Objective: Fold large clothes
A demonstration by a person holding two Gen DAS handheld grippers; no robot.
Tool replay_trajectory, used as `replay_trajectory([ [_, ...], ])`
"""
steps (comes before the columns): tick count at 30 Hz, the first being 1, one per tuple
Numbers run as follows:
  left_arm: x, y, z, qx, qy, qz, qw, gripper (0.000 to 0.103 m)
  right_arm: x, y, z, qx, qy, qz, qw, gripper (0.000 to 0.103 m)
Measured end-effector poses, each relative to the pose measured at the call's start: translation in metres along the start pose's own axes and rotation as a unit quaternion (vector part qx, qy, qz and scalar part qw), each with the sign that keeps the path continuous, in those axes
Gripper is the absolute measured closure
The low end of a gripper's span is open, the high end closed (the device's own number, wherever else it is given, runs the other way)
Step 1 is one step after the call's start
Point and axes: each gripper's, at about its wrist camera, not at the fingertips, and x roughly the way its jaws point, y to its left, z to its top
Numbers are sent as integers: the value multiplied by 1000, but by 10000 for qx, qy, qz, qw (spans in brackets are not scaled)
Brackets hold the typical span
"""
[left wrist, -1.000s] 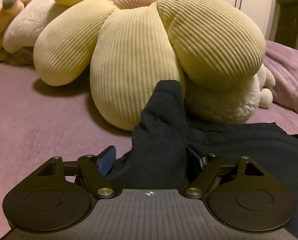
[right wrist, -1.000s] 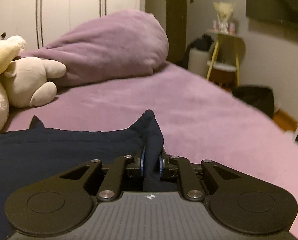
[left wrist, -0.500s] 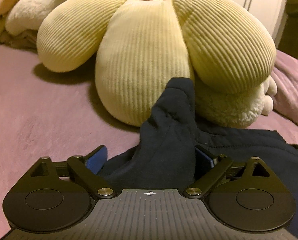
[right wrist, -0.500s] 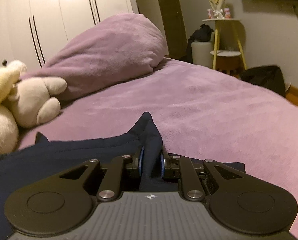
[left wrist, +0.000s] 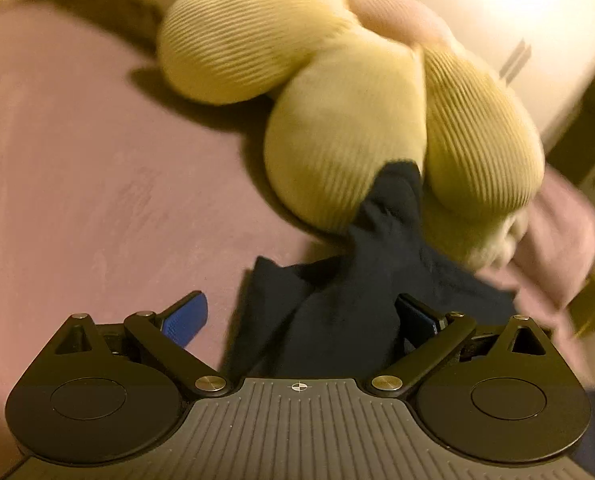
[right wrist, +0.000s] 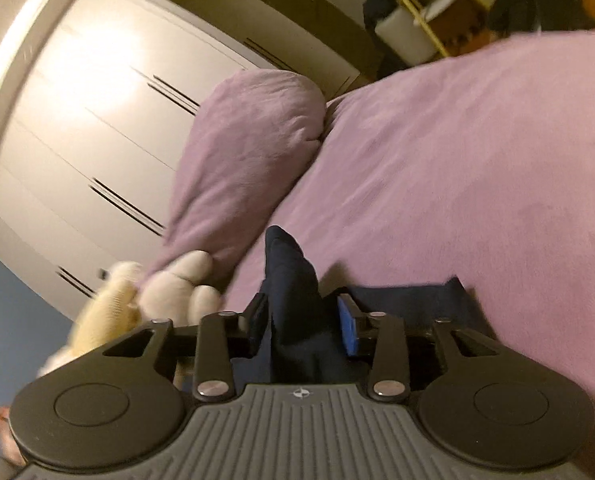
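Observation:
A dark navy garment (left wrist: 393, 232) lies on the purple bed cover (left wrist: 97, 200), one bunched end resting against a yellow flower cushion (left wrist: 337, 152). My left gripper (left wrist: 300, 306) is opening and stands wide. The cloth lies between its jaws, and the left blue pad (left wrist: 185, 318) is clear of it. In the right wrist view a raised fold of the same garment (right wrist: 289, 264) stands between the jaws of my right gripper (right wrist: 302, 306). That gripper is opening too, and its right blue pad (right wrist: 347, 328) is off the fabric.
A purple pillow (right wrist: 249, 140) and a white plush toy (right wrist: 177, 284) lie at the head of the bed, in front of white wardrobe doors (right wrist: 77, 100). A yellow-legged side table (right wrist: 417, 0) stands past the bed's far edge. Purple cover (right wrist: 457, 180) stretches to the right.
Both views have rolled and blurred. The left jaws spread wider and drew back from the cushion. The right jaws, earlier pinching the navy fold, have come apart around it.

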Motion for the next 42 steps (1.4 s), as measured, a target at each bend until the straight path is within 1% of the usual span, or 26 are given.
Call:
replay_trajectory([
  [1, -2, 3, 0, -75, -44, -32, 10000, 1, -8, -5, -2, 79, -18, 145, 9999, 62],
  [2, -3, 1, -1, -19, -49, 17, 10000, 1, -14, -8, -4, 115, -38, 237, 9996, 62],
  [4, -4, -12, -3, 315, -19, 294, 9991, 1, -24, -19, -7, 278, -109, 301, 9991, 62],
  [5, -8, -17, -4, 482, 10, 412, 9980, 1, -27, -27, -8, 472, -169, 310, 9983, 62],
  [7, -17, -19, -7, 631, 107, 414, 9971, 2, -32, -39, -7, 980, -234, 288, 9945, 63],
  [8, -25, -15, -9, 648, 170, 374, 9971, 2, -36, -40, -6, 1124, -226, 234, 9931, 63],
  [11, -56, 10, -24, 549, 399, 105, 9976, 2, -64, -33, -11, 962, -99, -61, 9953, 63],
  [12, -68, 19, -31, 556, 471, 45, 9973, 2, -77, -33, -14, 863, -5, -130, 9962, 61],
  [14, -92, 35, -42, 430, 631, -120, 9970, 2, -110, -40, -23, 703, 304, -485, 9959, 56],
  [16, -111, 48, -49, 105, 885, -284, 9956, 2, -147, -45, -32, 521, 439, -223, 9974, 57],
  [17, -118, 50, -51, 25, 992, -349, 9945, 2, -166, -44, -36, 393, 481, -169, 9979, 57],
  [19, -129, 45, -55, 45, 1150, -577, 9917, 2, -188, -42, -41, 415, 573, -89, 9975, 56],
  [21, -127, 35, -58, 117, 1351, -748, 9879, 3, -191, -44, -43, 610, 845, 8, 9946, 53],
  [22, -121, 30, -58, 145, 1449, -760, 9864, 3, -190, -43, -44, 668, 892, 37, 9938, 52],
  [23, -114, 24, -59, 180, 1556, -769, 9846, 3, -187, -42, -44, 671, 887, -21, 9938, 51],
  [26, -99, 17, -58, 103, 1589, -586, 9855, 9, -169, -39, -45, 830, 977, -74, 9917, 50],
  [28, -93, 13, -57, 36, 1607, -515, 9856, 18, -159, -40, -49, 874, 1097, -100, 9901, 49],
  [29, -92, 11, -55, 36, 1628, -489, 9854, 22, -155, -40, -51, 860, 1137, -122, 9897, 52],
  [30, -93, 8, -54, 32, 1664, -489, 9848, 36, -153, -41, -52, 861, 1179, -157, 9892, 59],
  [31, -95, 6, -51, 10, 1687, -539, 9842, 49, -149, -41, -52, 881, 1219, -194, 9884, 62],
  [33, -107, 3, -46, 21, 1638, -680, 9841, 59, -149, -41, -51, 958, 1260, -242, 9871, 73],
  [36, -131, 1, -37, -23, 1552, -948, 9833, 67, -159, -25, -51, 738, 1250, -292, 9890, 84],
  [38, -151, 1, -34, 16, 1526, -1131, 9818, 68, -168, -19, -50, 717, 1252, -216, 9893, 88],
  [42, -213, 8, -40, 437, 1671, -1281, 9766, 68, -201, -14, -50, 933, 1294, 52, 9872, 89],
])
